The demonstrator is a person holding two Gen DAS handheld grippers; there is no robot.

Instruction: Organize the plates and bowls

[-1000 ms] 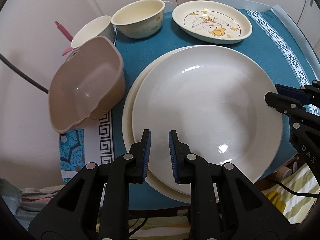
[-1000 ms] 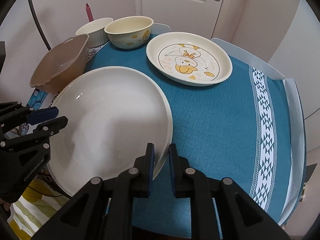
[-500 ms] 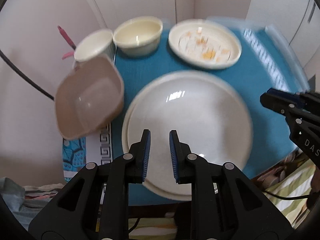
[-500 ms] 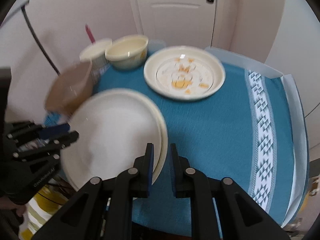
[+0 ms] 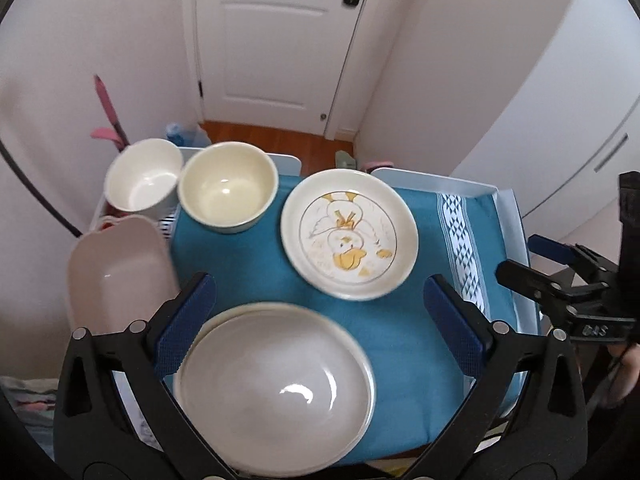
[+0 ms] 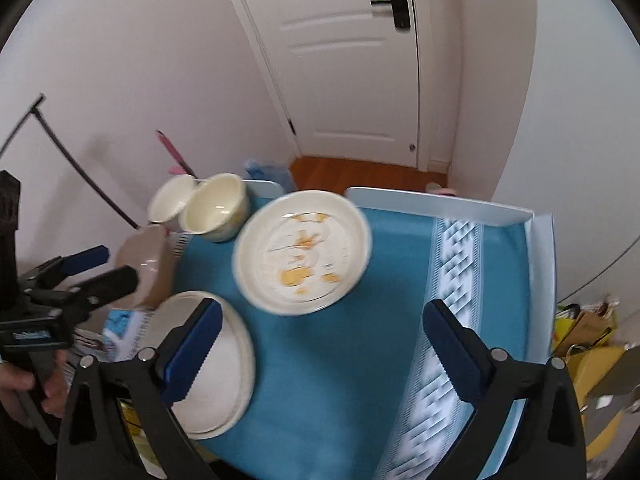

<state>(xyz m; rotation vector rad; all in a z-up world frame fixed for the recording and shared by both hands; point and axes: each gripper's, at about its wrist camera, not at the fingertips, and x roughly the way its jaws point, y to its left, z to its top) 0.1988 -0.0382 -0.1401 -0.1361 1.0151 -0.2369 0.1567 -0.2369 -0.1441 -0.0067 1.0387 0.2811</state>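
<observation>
Two large white plates lie stacked (image 5: 276, 388) at the table's near edge; the stack also shows in the right wrist view (image 6: 216, 364). A duck-print plate (image 5: 350, 234) (image 6: 302, 254) lies behind it. A cream bowl (image 5: 228, 186) (image 6: 216, 206), a white bowl (image 5: 142, 176) (image 6: 170, 200) and a taupe bowl (image 5: 118, 272) (image 6: 148, 264) stand at the left. My left gripper (image 5: 320, 312) is open and empty, high above the stack. My right gripper (image 6: 322, 340) is open and empty above the blue cloth.
A blue cloth with a white patterned band (image 6: 456, 280) covers the small table, which has a raised white rim (image 5: 508, 216). A white door (image 6: 352, 60) and walls stand behind. Bags (image 6: 580, 328) lie on the floor at the right.
Both grippers have opened wide and pulled up and back from the plate stack. The top plate now rests on the lower one, released.
</observation>
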